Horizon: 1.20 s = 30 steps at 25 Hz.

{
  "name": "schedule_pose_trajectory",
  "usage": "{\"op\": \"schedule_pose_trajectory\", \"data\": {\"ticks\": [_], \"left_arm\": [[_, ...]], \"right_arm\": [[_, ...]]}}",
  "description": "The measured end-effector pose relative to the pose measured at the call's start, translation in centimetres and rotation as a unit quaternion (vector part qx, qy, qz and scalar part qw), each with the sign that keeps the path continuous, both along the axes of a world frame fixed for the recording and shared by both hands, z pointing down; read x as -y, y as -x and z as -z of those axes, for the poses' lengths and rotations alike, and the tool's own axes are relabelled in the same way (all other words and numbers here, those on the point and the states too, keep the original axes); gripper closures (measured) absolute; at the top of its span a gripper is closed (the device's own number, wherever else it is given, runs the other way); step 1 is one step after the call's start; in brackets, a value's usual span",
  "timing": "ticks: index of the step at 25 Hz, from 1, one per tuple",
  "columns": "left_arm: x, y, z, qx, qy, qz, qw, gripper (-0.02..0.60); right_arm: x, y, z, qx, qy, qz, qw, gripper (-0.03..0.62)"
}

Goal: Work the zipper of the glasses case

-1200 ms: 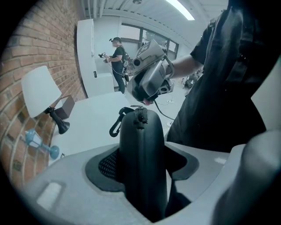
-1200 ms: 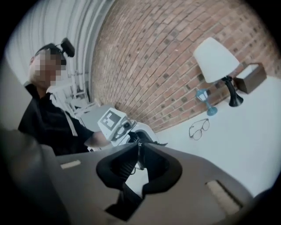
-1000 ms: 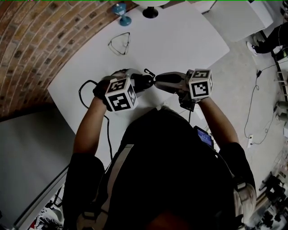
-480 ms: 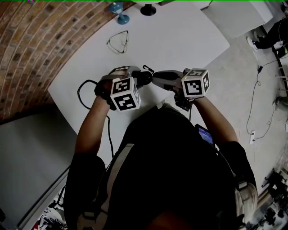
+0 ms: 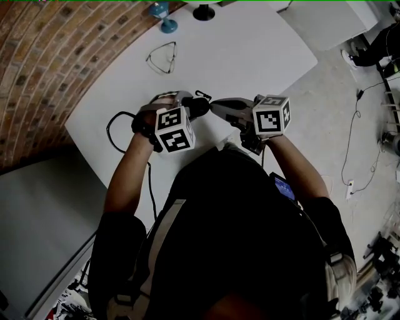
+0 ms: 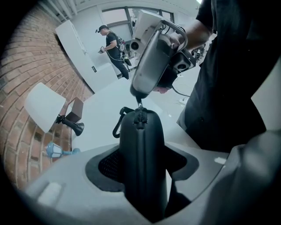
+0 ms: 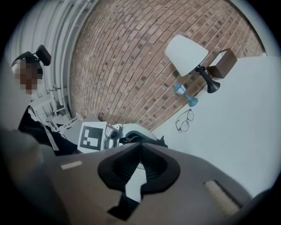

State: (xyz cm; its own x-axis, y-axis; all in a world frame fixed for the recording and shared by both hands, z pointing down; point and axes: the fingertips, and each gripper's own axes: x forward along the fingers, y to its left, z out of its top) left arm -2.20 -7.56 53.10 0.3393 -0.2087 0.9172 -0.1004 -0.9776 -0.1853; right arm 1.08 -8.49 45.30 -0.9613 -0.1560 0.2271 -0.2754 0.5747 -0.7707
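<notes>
The black glasses case [image 6: 140,145] stands on end between the jaws of my left gripper [image 6: 141,163], which is shut on its sides. The zip runs up the case's edge to the pull [image 6: 139,107] at the top, and a black clip loop [image 6: 117,125] hangs beside it. My right gripper [image 6: 139,96] comes in from the other side. Its jaws have just been closing and now pinch the zipper pull. In the right gripper view its tips [image 7: 140,147] meet with no gap. In the head view both grippers [image 5: 212,104] meet over the case [image 5: 197,109] above the white table [image 5: 262,56].
A pair of glasses [image 5: 162,57] lies folded open farther back on the table. A lamp [image 7: 186,52], a blue figure [image 5: 161,14] and a brown box [image 7: 224,61] stand by the brick wall. A black cable [image 5: 115,128] loops at the table's left edge. Another person [image 6: 112,44] stands far off.
In the head view both grippers and the case have drifted slightly up and left. The right gripper's tip stays at the case's end.
</notes>
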Motion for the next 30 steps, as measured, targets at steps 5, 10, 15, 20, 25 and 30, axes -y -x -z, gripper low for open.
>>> {"op": "schedule_pose_trajectory", "data": {"ticks": [5,10,15,20,25,30], "left_arm": [[-0.5,-0.4,-0.6,0.003,0.007,-0.007,1.0000,0.311],[-0.3,-0.2,-0.7,-0.002,0.009,0.001,1.0000,0.311],[-0.4,-0.2,-0.8,0.006,0.006,-0.007,0.9999,0.311],[-0.4,-0.4,-1.0,0.000,0.009,-0.006,0.9999,0.311],[-0.3,-0.6,-0.4,-0.022,0.001,-0.006,0.9997,0.311],[-0.7,-0.7,0.4,-0.052,-0.008,-0.017,0.9985,0.313]], "right_arm": [[-0.4,0.5,-0.5,-0.013,-0.006,0.008,1.000,0.580],[-1.3,0.5,-1.5,-0.043,-0.020,0.026,0.999,0.579],[-1.6,0.6,-1.9,-0.046,-0.021,0.026,0.998,0.579],[-1.4,0.4,-2.2,-0.047,-0.011,0.028,0.998,0.587],[-1.2,0.3,-1.4,-0.031,0.004,0.027,0.999,0.589],[-1.7,0.0,-1.0,-0.021,-0.002,0.054,0.998,0.589]]}}
